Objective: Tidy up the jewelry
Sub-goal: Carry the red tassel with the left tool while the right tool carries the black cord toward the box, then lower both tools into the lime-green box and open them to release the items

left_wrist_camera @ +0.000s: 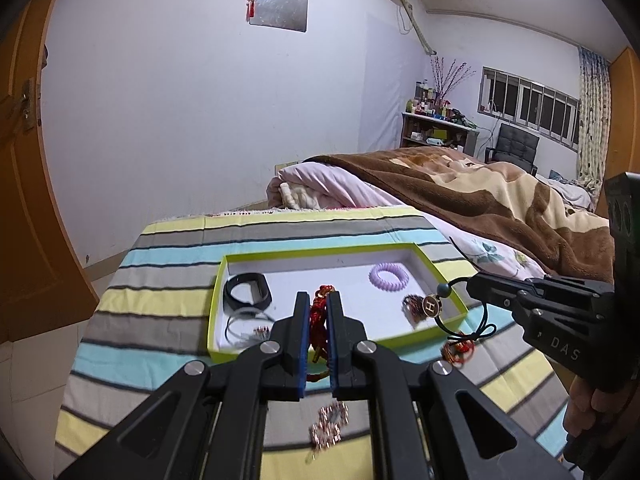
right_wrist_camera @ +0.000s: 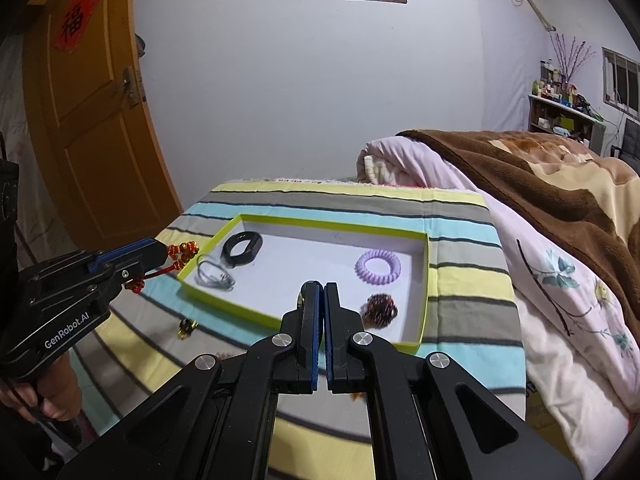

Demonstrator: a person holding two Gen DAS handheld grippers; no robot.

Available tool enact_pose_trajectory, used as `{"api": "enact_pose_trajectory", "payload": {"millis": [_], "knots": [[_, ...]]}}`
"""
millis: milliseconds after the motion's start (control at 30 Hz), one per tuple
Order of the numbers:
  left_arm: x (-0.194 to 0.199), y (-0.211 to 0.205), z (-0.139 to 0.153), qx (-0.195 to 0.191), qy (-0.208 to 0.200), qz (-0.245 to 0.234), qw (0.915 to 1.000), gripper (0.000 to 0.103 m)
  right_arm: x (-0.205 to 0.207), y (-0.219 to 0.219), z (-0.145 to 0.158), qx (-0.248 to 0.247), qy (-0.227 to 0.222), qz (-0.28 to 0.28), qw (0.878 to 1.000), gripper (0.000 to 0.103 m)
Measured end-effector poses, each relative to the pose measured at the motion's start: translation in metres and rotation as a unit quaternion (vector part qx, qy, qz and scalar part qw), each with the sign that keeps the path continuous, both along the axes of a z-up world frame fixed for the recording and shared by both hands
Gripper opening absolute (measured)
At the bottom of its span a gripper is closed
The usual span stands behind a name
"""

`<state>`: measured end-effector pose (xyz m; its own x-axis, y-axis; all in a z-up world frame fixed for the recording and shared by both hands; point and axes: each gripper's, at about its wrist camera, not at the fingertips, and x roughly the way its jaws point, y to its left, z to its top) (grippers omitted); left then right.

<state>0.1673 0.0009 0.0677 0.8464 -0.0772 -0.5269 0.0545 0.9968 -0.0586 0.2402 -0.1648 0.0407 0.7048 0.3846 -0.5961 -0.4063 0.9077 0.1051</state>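
Note:
A green-rimmed white tray [left_wrist_camera: 440,276] [right_wrist_camera: 425,280] lies on the striped cloth. In it are a black band [left_wrist_camera: 246,290] [right_wrist_camera: 242,248], a lilac coil hair tie [left_wrist_camera: 390,277] [right_wrist_camera: 378,266], a thin grey ring [right_wrist_camera: 214,274] and a dark beaded bracelet [right_wrist_camera: 378,308]. My left gripper [left_wrist_camera: 318,300] [right_wrist_camera: 164,254] is shut on a red and gold knotted charm [left_wrist_camera: 320,312] [right_wrist_camera: 182,252], held above the tray's near left edge. My right gripper [right_wrist_camera: 321,290] [left_wrist_camera: 470,282] is shut on a black cord with a round H pendant [left_wrist_camera: 431,306], above the tray's right side.
A rose-gold piece [left_wrist_camera: 330,424] and a red and gold piece [left_wrist_camera: 460,350] lie on the cloth in front of the tray; a small gold piece [right_wrist_camera: 186,326] lies there too. A bed with a brown blanket [right_wrist_camera: 540,184] runs along the right. An orange door [right_wrist_camera: 92,120] stands left.

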Motion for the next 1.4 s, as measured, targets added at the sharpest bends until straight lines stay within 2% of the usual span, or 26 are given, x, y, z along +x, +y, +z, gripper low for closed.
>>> {"api": "enact_pose_trajectory", "payload": {"millis": [433,733,967,1267,1300,1400], "knots": [[0.065,0.004,-0.012,0.002,0.006,0.003,1.0000,0.008,0.065,0.013,-0.024,-0.003,0.023,0.003,1.000,0.002],[0.101,0.012,-0.040,0.002,0.039,0.012,0.9992,0.008,0.107,0.017,-0.050,-0.003,0.057,0.002,0.998,0.001],[0.123,0.011,-0.062,0.000,0.066,0.015,0.9977,0.008,0.127,0.024,-0.071,-0.011,0.076,0.006,0.997,0.001],[0.137,0.009,-0.076,0.000,0.083,0.004,0.9965,0.009,0.139,0.020,-0.081,-0.027,0.088,-0.010,0.996,0.002],[0.138,0.009,-0.077,-0.003,0.085,0.002,0.9963,0.009,0.140,0.019,-0.081,-0.027,0.089,-0.012,0.996,0.003],[0.137,0.008,-0.076,-0.005,0.083,-0.002,0.9965,0.009,0.139,0.016,-0.079,-0.024,0.087,-0.015,0.996,0.014]]}}
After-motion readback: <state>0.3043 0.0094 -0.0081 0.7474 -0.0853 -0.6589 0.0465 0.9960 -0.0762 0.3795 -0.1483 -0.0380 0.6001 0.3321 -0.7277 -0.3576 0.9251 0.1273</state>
